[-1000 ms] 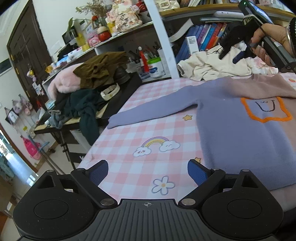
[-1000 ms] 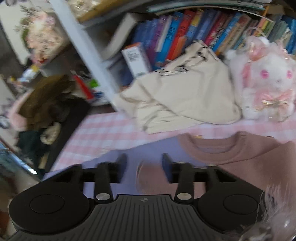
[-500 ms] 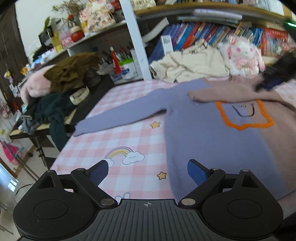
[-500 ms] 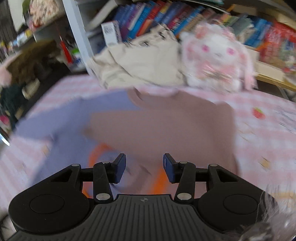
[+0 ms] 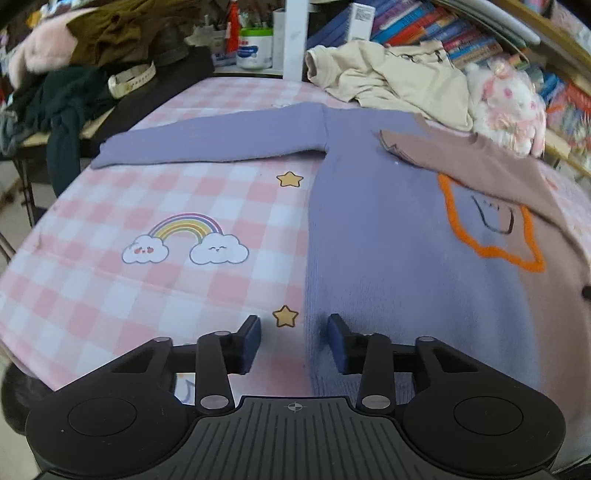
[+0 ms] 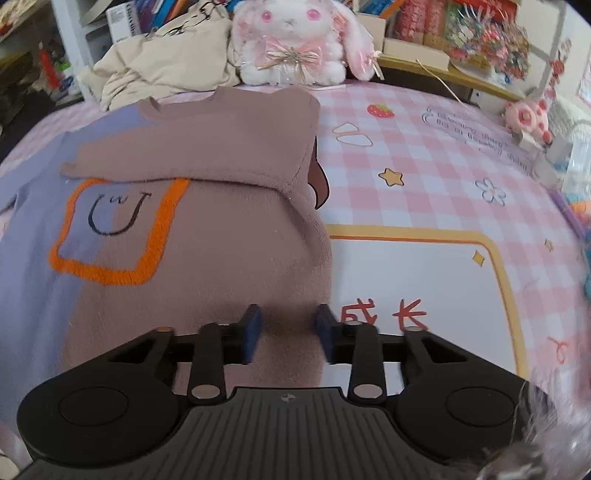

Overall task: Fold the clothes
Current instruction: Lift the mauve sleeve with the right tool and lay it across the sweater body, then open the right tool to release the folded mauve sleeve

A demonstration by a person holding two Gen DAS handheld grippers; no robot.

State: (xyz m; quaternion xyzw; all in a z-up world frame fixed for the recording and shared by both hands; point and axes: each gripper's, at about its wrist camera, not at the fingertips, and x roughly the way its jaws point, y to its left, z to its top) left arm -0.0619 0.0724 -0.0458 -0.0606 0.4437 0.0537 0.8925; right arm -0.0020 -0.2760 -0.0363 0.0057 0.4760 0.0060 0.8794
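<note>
Pink checked cloth [image 5: 155,192] with rainbow, cloud and star prints covers the counter; bookshelves [image 5: 424,26] and piled clothes behind. Sweater [image 5: 388,229], half lilac, half dusty pink, lies flat on the cloth, front up, orange outlined square with a smile on the chest. Lilac sleeve [image 5: 214,142] stretched straight out sideways. Pink sleeve [image 6: 207,147] folded across the chest, covering the square's top edge.

Left claw [image 5: 293,343]: partly open, low at the sweater's lilac hem corner. Side edge of the knit runs between the two blue pads [image 5: 338,343]; one pad over fabric, the other over bare cloth. Contact with fabric: cannot tell. Nothing gripped.

Right claw [image 6: 286,332]: partly open, at the pink hem corner. Knit fills the gap between its pads [image 6: 251,330]; not pinched.

Cream top [image 6: 162,62] heaped beyond the collar, plush rabbit [image 6: 295,37] beside it.
</note>
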